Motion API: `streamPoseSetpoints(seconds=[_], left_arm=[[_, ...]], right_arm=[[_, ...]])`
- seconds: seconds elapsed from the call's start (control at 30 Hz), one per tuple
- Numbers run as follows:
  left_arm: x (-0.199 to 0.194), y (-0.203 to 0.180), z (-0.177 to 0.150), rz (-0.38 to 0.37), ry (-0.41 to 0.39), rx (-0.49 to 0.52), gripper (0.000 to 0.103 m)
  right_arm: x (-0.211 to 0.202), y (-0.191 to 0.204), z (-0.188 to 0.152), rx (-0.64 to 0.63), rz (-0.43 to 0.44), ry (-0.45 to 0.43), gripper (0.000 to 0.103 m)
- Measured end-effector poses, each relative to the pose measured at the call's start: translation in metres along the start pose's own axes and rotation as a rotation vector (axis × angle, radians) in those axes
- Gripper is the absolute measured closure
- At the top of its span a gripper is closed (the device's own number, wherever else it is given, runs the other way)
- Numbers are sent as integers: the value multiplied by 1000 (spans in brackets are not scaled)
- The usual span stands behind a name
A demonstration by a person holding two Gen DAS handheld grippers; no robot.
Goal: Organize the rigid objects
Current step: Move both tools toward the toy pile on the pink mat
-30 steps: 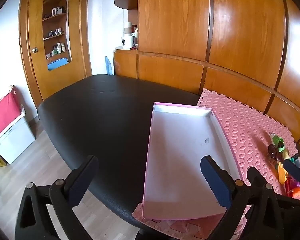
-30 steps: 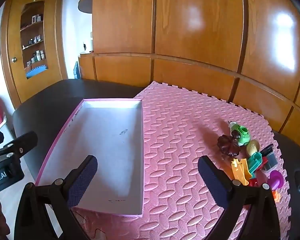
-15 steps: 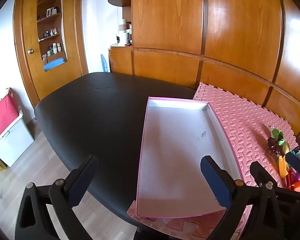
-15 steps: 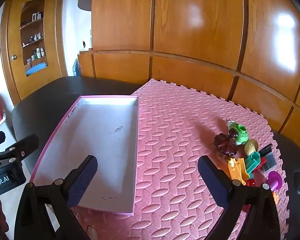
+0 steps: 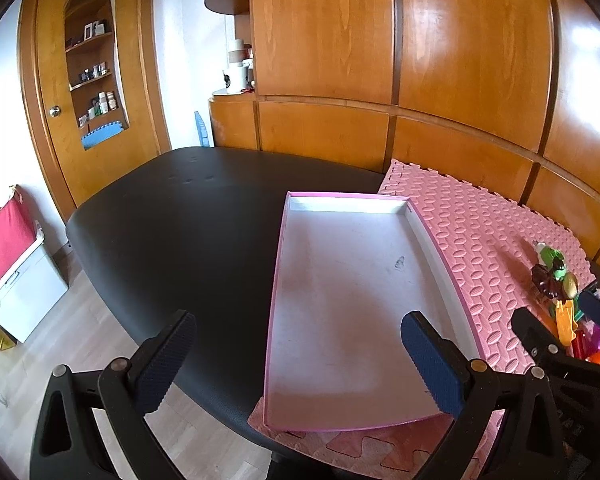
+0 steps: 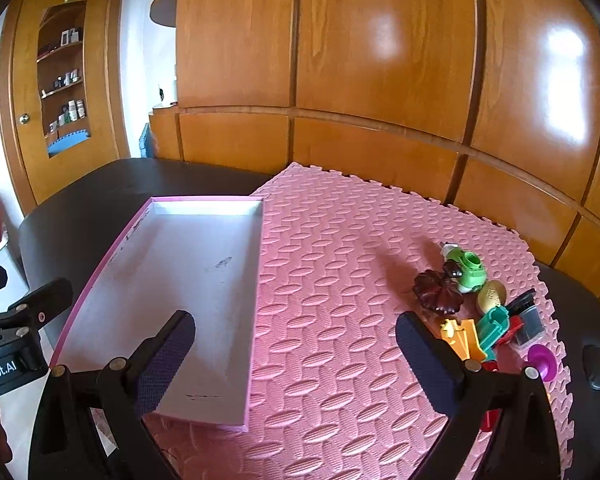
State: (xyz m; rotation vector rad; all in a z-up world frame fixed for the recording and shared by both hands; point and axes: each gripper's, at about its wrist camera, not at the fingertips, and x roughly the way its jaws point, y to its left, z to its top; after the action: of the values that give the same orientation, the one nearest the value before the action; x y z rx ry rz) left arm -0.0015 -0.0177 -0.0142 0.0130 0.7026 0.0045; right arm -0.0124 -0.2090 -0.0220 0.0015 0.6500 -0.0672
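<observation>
Entry, near to far.

1. Left gripper, black frame with blue ribbed pads: jaws spread wide, nothing between them. We hold it above the near end of the box.

2. Right gripper, same build: jaws wide apart and empty, over bare mat, the toys just off its right finger.

3. Shallow rectangular cardboard box with pink rim and white floor: nothing in it. Its near end rests on the mat, the rest on the table. Against the views of a second ago it sits higher in both wrist views and more mat shows below it; we judge both grippers have drawn back and tilted slightly, not the box shifted.

4. Pink interlocking foam mat: bare in the middle.

5. Cluster of small rigid plastic toys: green, dark brown, orange, teal, magenta pieces, touching or overlapping, on the mat's right side, well apart from the box. None moved.

6. Black oval table; wooden panelled wall behind.

Judgement: sorting has not begun; the first pick from the cluster is next.
</observation>
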Motion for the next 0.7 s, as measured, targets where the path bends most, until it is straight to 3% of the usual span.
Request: streamPoseSetpoints(seconds=[0.37,0.7], left_arm=[[-2,-14,-3,-34,-4,46,0],[-4,-31,0,-81,-12,102,0]], right_arm=[[-7,-22,0,15,-37,-17,1],[-11,-68,3,60,-100,-26,1]])
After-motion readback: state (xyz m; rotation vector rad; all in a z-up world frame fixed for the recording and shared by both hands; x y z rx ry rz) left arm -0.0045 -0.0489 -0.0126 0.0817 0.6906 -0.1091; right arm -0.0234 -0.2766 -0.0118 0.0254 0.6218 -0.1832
